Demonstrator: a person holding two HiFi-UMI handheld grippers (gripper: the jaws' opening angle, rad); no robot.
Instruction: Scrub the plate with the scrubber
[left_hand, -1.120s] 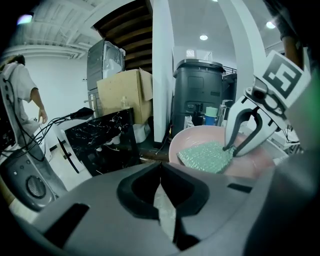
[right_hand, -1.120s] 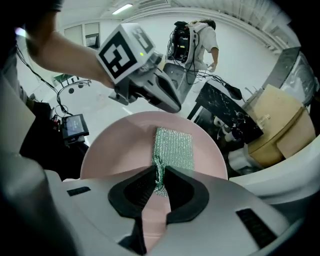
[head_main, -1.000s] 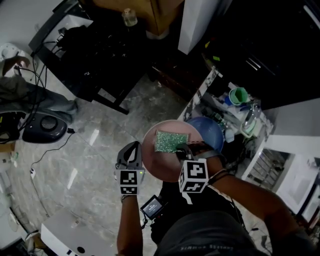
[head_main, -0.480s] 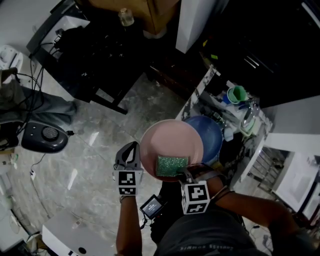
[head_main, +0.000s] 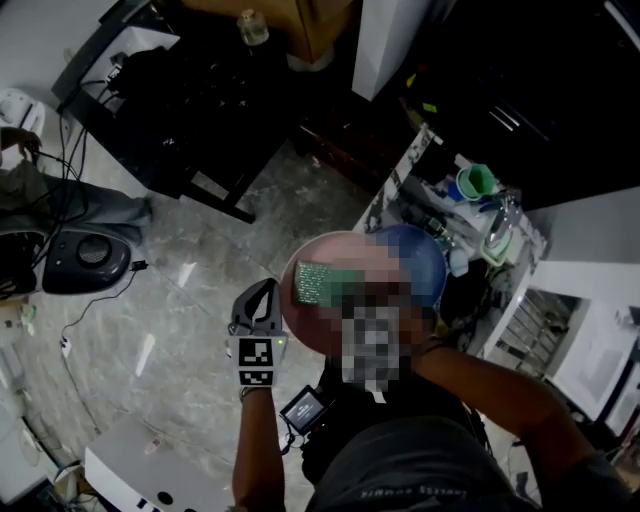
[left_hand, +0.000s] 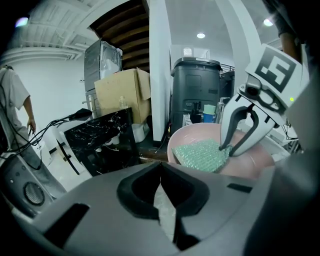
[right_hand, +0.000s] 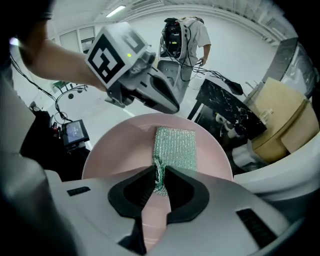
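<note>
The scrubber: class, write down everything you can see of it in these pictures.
The scrubber is a green, rectangular pad of glittery, knitted-looking mesh, soft enough to bunch where it is pinched. It lies flat against the inner face of the pink plate, reaching towards the far rim. The right gripper clamps its near edge between its dark pads. Nothing else touches it.

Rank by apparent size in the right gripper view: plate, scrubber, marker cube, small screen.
1. plate, largest by far.
2-3. scrubber and marker cube: they look about alike, so not ranked.
4. small screen, smallest, though distance from the camera may shrink it.
</note>
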